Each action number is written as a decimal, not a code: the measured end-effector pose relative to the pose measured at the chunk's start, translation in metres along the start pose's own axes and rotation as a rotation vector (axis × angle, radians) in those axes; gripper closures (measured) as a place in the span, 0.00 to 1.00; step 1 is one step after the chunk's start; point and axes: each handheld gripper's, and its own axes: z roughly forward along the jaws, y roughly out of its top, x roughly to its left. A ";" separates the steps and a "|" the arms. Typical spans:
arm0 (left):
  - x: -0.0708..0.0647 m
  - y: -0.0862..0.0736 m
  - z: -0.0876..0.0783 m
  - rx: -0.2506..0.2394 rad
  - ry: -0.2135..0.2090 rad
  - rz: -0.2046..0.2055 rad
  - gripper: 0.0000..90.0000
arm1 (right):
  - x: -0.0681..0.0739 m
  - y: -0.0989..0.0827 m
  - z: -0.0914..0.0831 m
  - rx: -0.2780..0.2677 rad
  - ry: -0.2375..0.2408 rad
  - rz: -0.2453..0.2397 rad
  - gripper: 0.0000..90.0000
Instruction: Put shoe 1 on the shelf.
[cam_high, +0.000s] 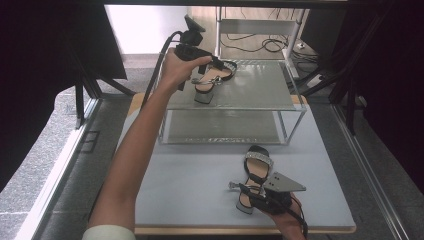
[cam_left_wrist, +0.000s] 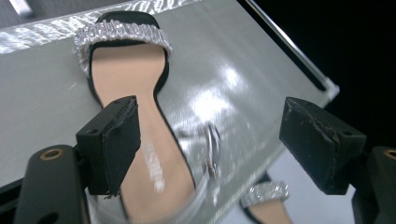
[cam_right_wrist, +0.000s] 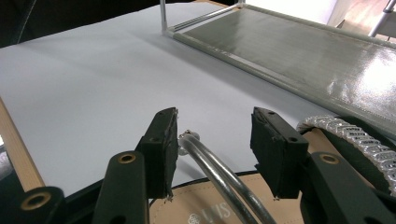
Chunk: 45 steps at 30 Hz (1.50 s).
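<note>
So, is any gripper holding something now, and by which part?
Nothing is clamped. The left gripper is open above the sandal on the shelf; the right gripper is open around the other sandal's silver strap.

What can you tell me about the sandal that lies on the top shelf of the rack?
The sandal is black with a beige insole, a glittering silver toe strap, a silvery ankle strap and a grey block heel. It rests flat on the rack's upper shelf, near its left end. The left hand-held gripper is at its heel end, jaws open.
</note>
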 end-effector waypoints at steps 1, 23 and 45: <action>0.000 0.000 0.000 0.000 0.000 0.000 0.24 | 0.000 0.000 0.000 0.000 0.000 0.000 0.57; -0.015 -0.137 -0.041 -0.043 -0.122 0.131 0.27 | 0.006 -0.002 0.005 0.017 0.018 -0.024 0.57; 0.012 -0.261 -0.007 -0.032 -0.098 0.089 0.29 | 0.013 -0.001 0.010 0.031 0.097 -0.046 0.87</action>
